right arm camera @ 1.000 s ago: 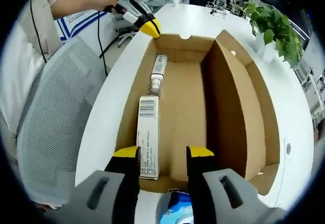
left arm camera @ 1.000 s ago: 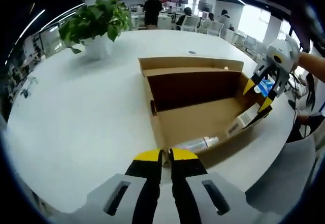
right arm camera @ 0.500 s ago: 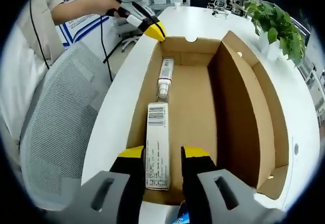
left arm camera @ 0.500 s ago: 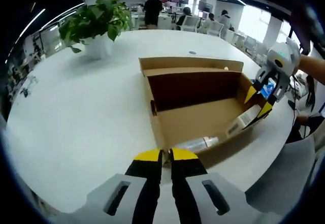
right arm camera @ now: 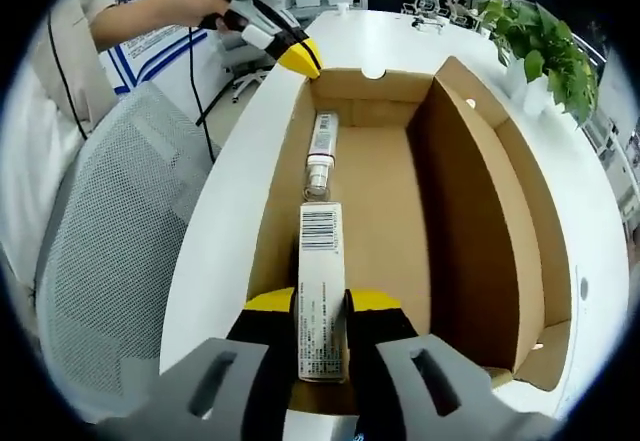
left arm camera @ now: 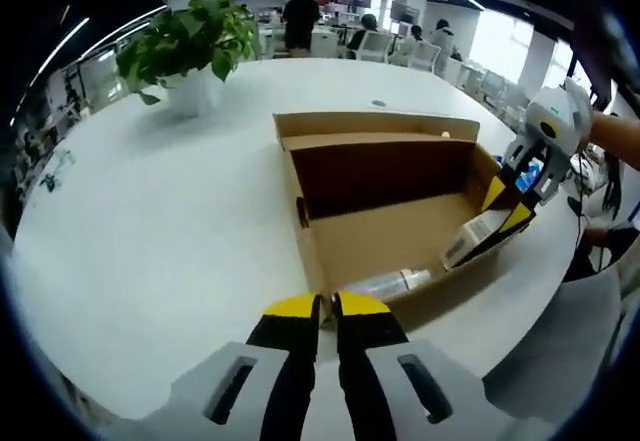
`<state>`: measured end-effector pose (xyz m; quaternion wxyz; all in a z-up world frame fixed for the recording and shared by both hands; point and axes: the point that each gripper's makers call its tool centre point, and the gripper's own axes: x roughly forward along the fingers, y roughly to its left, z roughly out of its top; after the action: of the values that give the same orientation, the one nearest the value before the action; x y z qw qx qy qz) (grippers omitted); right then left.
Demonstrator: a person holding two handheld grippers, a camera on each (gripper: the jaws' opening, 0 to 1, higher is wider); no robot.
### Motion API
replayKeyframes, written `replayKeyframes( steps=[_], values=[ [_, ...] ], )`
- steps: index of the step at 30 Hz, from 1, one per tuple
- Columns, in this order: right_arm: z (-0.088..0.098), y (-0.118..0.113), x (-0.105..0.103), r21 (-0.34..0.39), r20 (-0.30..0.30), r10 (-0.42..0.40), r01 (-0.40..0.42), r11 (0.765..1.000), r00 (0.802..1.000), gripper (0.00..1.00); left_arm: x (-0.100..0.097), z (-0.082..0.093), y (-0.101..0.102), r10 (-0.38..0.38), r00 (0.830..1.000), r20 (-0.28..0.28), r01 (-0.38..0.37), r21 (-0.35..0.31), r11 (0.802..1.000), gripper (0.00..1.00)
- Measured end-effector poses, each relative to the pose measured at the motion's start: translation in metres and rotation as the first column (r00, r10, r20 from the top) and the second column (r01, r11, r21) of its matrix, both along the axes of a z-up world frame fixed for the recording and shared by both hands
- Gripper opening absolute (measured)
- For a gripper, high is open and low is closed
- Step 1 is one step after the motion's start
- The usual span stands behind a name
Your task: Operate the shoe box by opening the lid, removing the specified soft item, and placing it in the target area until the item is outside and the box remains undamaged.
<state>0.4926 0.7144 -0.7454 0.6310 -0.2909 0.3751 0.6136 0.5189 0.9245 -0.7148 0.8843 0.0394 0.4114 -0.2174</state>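
Cardboard first: the shoe box (right arm camera: 400,211) lies open on the white table (left arm camera: 150,221), its lid (right arm camera: 500,211) standing up along one long side, so nothing bars the way in.

Your left gripper (left arm camera: 327,306) has its jaws pressed together at the near end wall of the box, just above the small bottle. I judge you keep it there to steady the box while the other hand pulls; whether it pinches the cardboard or only rests against it, I cannot tell from the left gripper view. From the right gripper view you see it (right arm camera: 298,58) at the far corner.

Your right gripper (right arm camera: 322,301) reaches in over the opposite end wall, jaws clamped on the near end of the white carton (right arm camera: 322,281). In the left gripper view the carton (left arm camera: 478,234) tilts up out of the box between those yellow tips (left arm camera: 507,206).

The carton's long axis runs straight out ahead of your right fingers, along the box's length, barcode end pointing away from them.

The small bottle (right arm camera: 318,146) lies beyond that barcode end on the box floor, in line, cap toward the carton.
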Motion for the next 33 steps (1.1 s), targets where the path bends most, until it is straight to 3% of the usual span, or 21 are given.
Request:
replayKeyframes(
  steps=[6,13,33],
  values=[
    [0.004,0.002,-0.001,0.008,0.014,0.01,-0.01,1.0,1.0,0.16,0.001,-0.001,0.002,0.002,1.0,0.0,-0.002,-0.001,1.0,0.03],
    [0.021,0.007,0.004,0.043,0.05,0.015,-0.017,0.999,0.999,0.15,0.002,-0.001,0.003,0.006,1.0,0.001,-0.006,-0.001,1.0,0.03],
    [0.092,-0.001,0.018,0.083,0.137,0.012,-0.023,0.996,0.99,0.15,0.0,0.003,0.004,0.004,1.0,0.006,-0.004,0.012,1.0,0.03]
  ],
)
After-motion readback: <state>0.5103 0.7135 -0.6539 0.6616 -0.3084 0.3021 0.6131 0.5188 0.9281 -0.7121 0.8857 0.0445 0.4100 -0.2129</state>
